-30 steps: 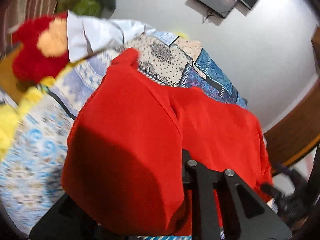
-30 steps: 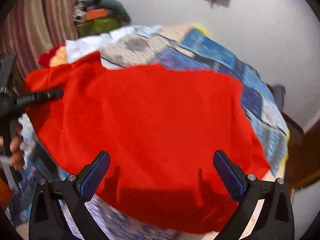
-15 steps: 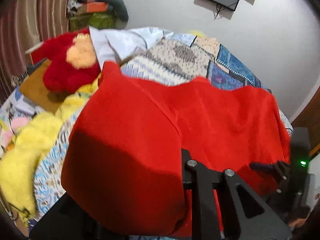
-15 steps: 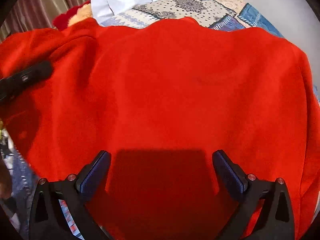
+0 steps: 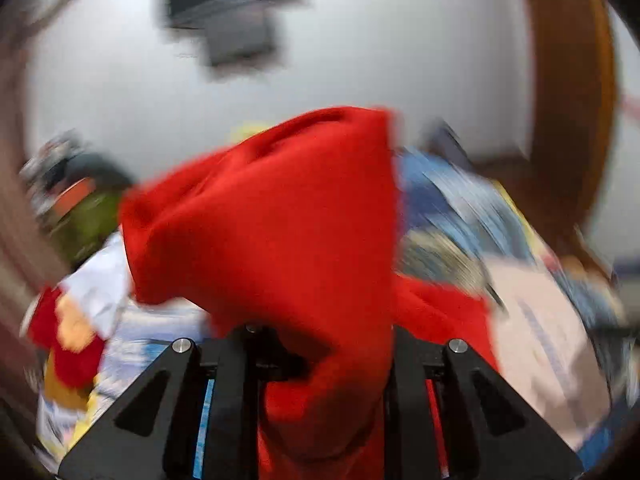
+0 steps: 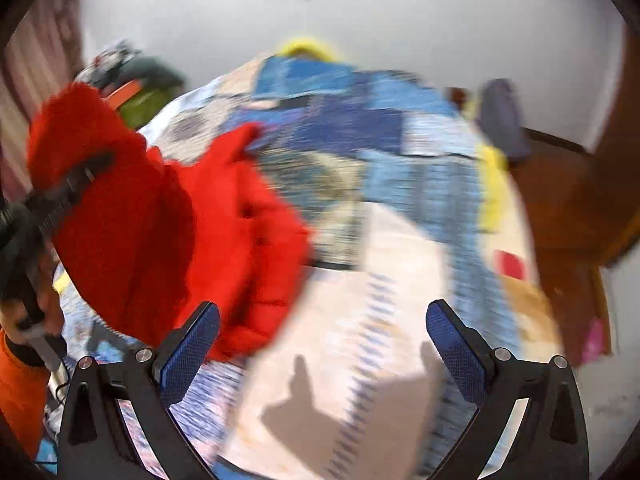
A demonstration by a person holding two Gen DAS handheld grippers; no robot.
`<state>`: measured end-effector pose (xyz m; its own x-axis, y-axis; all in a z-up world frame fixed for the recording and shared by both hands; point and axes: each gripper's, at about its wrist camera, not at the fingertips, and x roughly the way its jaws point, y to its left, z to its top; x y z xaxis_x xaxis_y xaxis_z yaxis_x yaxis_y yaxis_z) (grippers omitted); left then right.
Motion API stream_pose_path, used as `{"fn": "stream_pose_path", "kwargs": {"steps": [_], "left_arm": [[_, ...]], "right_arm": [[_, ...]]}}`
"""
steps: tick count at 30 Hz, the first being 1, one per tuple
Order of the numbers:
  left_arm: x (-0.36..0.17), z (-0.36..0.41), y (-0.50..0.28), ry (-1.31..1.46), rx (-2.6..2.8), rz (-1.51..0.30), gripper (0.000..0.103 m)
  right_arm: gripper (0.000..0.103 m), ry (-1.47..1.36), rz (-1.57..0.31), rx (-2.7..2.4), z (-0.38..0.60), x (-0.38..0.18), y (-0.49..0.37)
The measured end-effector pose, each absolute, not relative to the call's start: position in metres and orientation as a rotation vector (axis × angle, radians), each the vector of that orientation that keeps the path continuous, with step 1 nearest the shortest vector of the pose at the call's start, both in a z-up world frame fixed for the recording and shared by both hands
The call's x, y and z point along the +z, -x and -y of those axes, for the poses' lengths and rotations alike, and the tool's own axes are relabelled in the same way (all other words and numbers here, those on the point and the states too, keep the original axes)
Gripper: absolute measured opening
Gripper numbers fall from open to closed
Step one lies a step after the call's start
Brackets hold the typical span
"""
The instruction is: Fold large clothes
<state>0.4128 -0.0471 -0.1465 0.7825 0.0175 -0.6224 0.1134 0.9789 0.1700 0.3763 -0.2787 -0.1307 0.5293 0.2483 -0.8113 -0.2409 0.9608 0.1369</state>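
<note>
Bed with patchwork bedspread fills both blurred views; red garment bunched and lifted over the bed's left side, lower part trailing onto the bedspread; left tool clamped on the garment; right tool spread wide, holding nothing, above the bed, right of the garment.

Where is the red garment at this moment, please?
The red garment hangs bunched from the left gripper, which is shut on it; in the right wrist view it sits at left over the patchwork bedspread.
</note>
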Motion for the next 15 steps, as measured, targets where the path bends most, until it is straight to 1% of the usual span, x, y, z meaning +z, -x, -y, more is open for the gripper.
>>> {"fn": "stream_pose_path", "kwargs": {"steps": [1, 2, 5, 8, 10, 11, 12, 13, 14, 15], "left_arm": [[-0.156, 0.057, -0.412, -0.215, -0.093, -0.707, 0.019], [-0.177, 0.070, -0.408, -0.225, -0.163, -0.776, 0.019], [-0.216, 0.072, -0.399, -0.208, -0.224, -0.900, 0.019], [-0.224, 0.056, -0.390, -0.130, -0.265, -0.935, 0.020], [-0.216, 0.042, -0.382, -0.086, -0.267, -0.944, 0.024], [-0.211, 0.034, -0.380, -0.064, -0.276, -0.961, 0.034], [-0.207, 0.027, -0.376, -0.038, -0.292, -0.983, 0.050], [-0.203, 0.018, -0.374, -0.003, -0.316, -0.999, 0.058], [-0.195, 0.010, -0.371, 0.048, -0.345, -1.008, 0.069], [-0.188, 0.003, -0.365, 0.092, -0.364, -1.004, 0.072]], "right_arm": [[0.102, -0.035, -0.974, 0.282, 0.292, -0.129, -0.371], [0.102, -0.058, -0.978, 0.274, 0.303, -0.127, -0.367], [0.102, -0.089, -0.982, 0.263, 0.316, -0.125, -0.356], [0.102, -0.080, -0.993, 0.270, 0.313, -0.129, -0.353], [0.102, -0.071, -0.997, 0.285, 0.309, -0.129, -0.352], [0.102, -0.068, -0.997, 0.300, 0.301, -0.130, -0.353], [0.102, -0.065, -0.994, 0.317, 0.292, -0.129, -0.353], [0.102, -0.062, -0.990, 0.329, 0.286, -0.131, -0.353], [0.102, -0.061, -0.980, 0.349, 0.276, -0.128, -0.354], [0.102, -0.064, -0.972, 0.370, 0.266, -0.126, -0.355]]}}
